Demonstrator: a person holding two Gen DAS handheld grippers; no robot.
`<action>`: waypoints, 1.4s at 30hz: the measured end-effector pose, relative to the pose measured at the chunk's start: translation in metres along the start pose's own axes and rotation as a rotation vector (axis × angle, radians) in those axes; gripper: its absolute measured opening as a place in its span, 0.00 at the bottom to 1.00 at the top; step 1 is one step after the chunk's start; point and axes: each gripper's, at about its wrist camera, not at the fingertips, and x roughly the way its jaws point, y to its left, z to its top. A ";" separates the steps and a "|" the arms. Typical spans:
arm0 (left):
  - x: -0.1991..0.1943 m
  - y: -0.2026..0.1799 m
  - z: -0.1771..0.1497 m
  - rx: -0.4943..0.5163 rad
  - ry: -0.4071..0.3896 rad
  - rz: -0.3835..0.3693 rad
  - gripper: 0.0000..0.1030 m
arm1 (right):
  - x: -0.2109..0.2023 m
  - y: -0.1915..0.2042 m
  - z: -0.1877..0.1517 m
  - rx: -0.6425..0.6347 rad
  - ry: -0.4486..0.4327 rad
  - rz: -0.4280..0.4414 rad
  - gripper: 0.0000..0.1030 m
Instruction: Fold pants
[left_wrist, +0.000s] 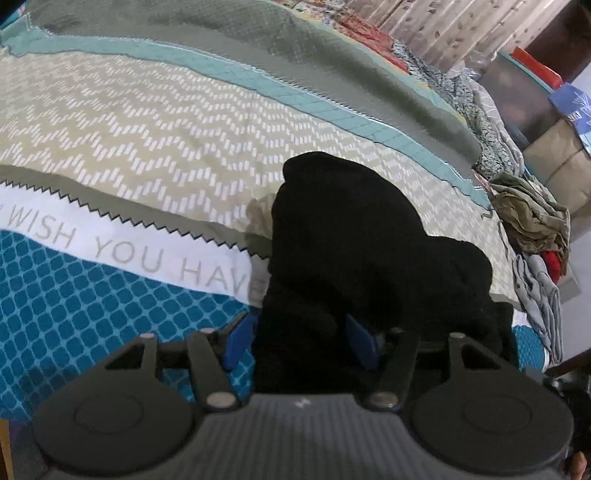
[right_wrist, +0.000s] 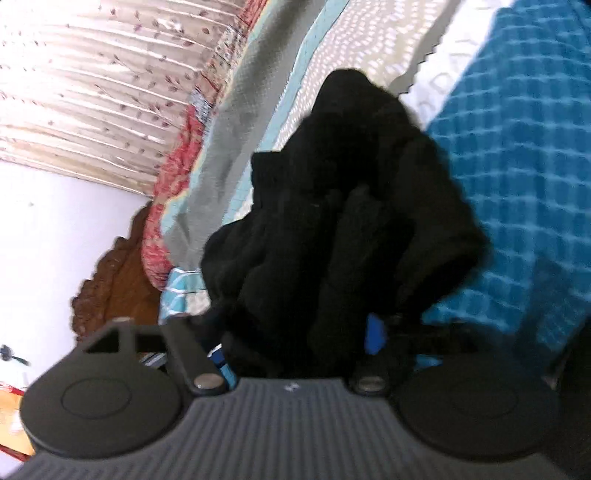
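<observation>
The black pants (left_wrist: 351, 251) hang bunched from my left gripper (left_wrist: 301, 339), whose blue pads (left_wrist: 238, 341) press on the cloth from both sides. They are held above a patterned bedspread (left_wrist: 147, 129). In the right wrist view the same black pants (right_wrist: 351, 206) fill the middle, and my right gripper (right_wrist: 299, 347) is shut on another part of them; one blue pad (right_wrist: 375, 332) shows, and the fabric hides most of the fingers. The view is tilted and blurred.
The bed carries a teal, white and beige spread with lettering (left_wrist: 129, 251). A heap of other clothes (left_wrist: 532, 221) lies at its right edge. Boxes (left_wrist: 561, 162) stand beyond. A curtain (right_wrist: 92, 92) and a carved wooden headboard (right_wrist: 118, 273) stand beside the bed.
</observation>
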 end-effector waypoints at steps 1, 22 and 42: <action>0.001 0.000 -0.001 -0.001 0.008 0.002 0.56 | -0.010 -0.006 0.002 0.031 -0.014 0.000 0.77; -0.011 -0.003 -0.012 -0.023 0.031 0.036 0.58 | 0.063 0.093 0.062 -0.765 0.032 -0.363 0.14; -0.009 -0.024 -0.002 0.053 -0.039 0.035 0.77 | -0.026 0.081 0.017 -0.615 -0.248 -0.319 0.35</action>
